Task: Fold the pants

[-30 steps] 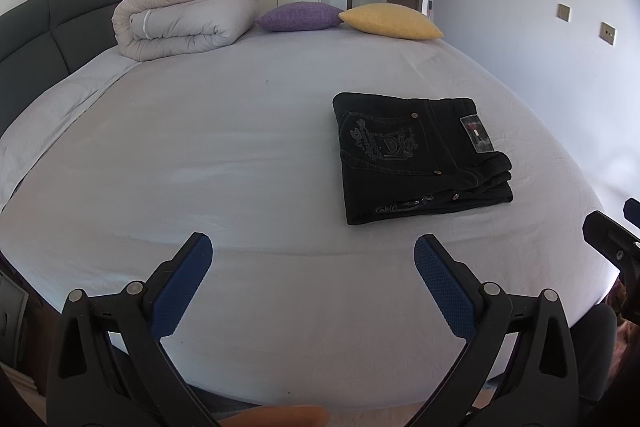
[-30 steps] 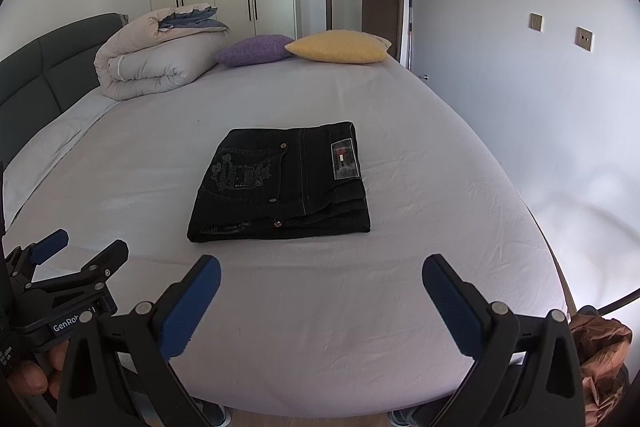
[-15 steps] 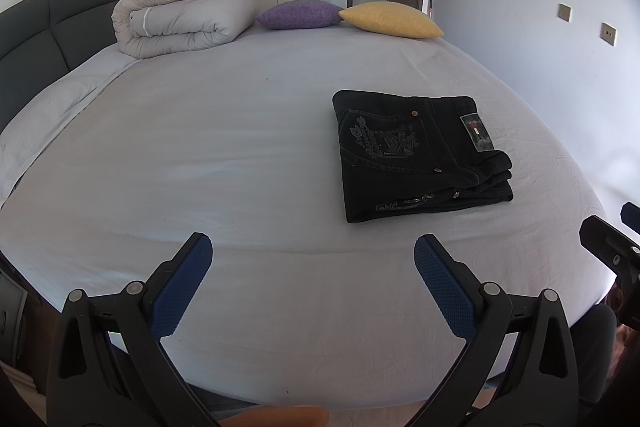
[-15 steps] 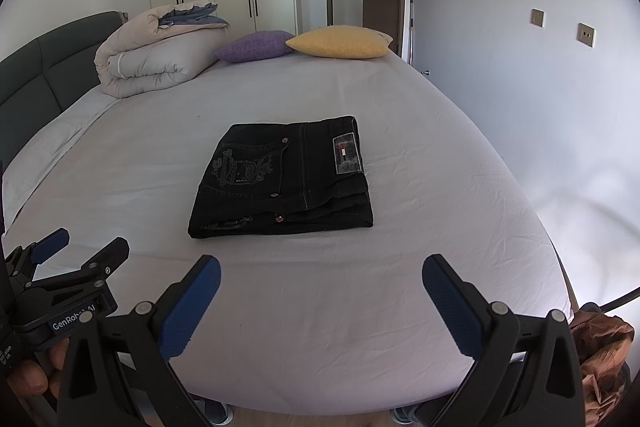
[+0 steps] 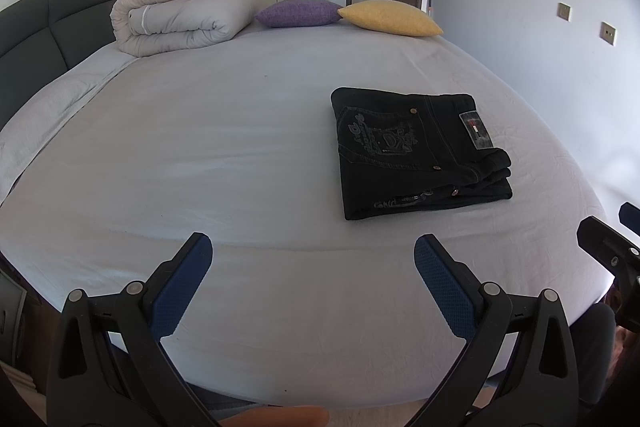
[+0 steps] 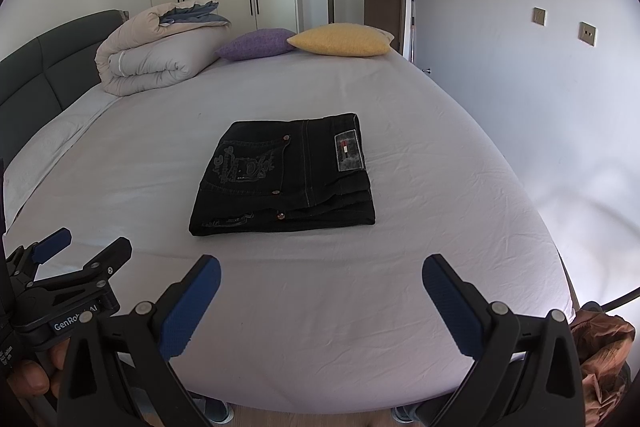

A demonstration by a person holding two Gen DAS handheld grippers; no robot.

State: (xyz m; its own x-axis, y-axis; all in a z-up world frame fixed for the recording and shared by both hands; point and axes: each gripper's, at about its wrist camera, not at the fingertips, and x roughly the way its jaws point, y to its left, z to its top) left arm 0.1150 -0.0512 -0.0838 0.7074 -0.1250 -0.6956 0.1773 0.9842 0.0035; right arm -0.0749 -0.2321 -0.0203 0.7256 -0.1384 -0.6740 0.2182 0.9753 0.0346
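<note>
Black pants point(image 5: 420, 151) lie folded into a flat rectangle on the white bed point(image 5: 200, 155), pocket embroidery and label patch facing up; they also show in the right wrist view point(image 6: 286, 175). My left gripper point(image 5: 312, 259) is open and empty, held over the bed's near edge, left of and nearer than the pants. My right gripper point(image 6: 320, 279) is open and empty, near the same edge, directly in front of the pants. Neither touches them.
A rolled duvet point(image 5: 184, 15), a purple cushion point(image 5: 296, 13) and a yellow cushion point(image 5: 388, 17) sit at the far end of the bed. A dark headboard point(image 5: 36, 39) is on the left, a wall point(image 6: 540, 87) on the right. A brown bag point(image 6: 604, 347) lies by the bed's near right corner.
Both grippers have drifted back a little from the bed and stay open. The folded pants have not moved.
</note>
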